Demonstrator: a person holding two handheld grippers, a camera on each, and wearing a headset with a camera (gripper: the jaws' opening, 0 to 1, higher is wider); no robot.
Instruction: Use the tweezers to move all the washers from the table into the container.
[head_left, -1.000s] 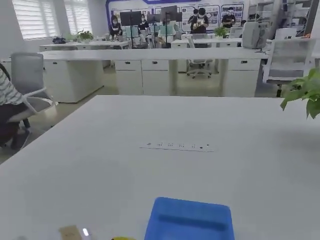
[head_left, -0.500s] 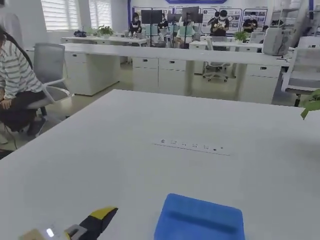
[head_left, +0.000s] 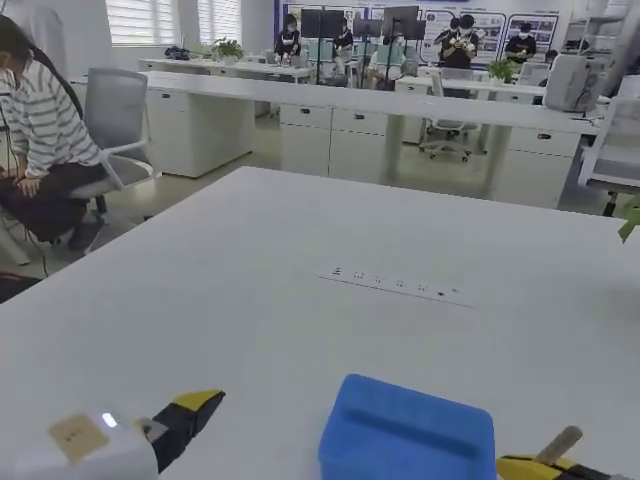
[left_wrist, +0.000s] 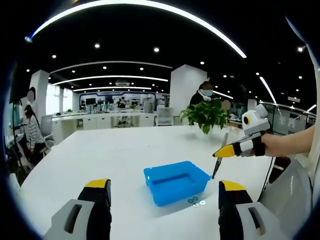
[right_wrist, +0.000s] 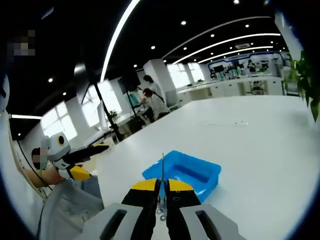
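The left tongs (left_wrist: 164, 186) stand wide apart, facing the blue container (left_wrist: 175, 194). The right tongs (right_wrist: 162, 186) are clamped on the tweezers (right_wrist: 162, 167) near it. The washers (left_wrist: 196, 202) lie on the desk (left_wrist: 110, 155) just beside the container.

Smooth blue plastic, faintly glossy, for the container (head_left: 407, 432). Matt white, even finish on the bench (head_left: 250, 300). Pale metal, slightly shiny, in the washers (left_wrist: 196, 202) and the tweezers (right_wrist: 162, 165).

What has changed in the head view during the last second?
The left gripper has come forward at the lower left; the right gripper, shut on the tweezers, has entered at the lower right. The container stayed on the table.
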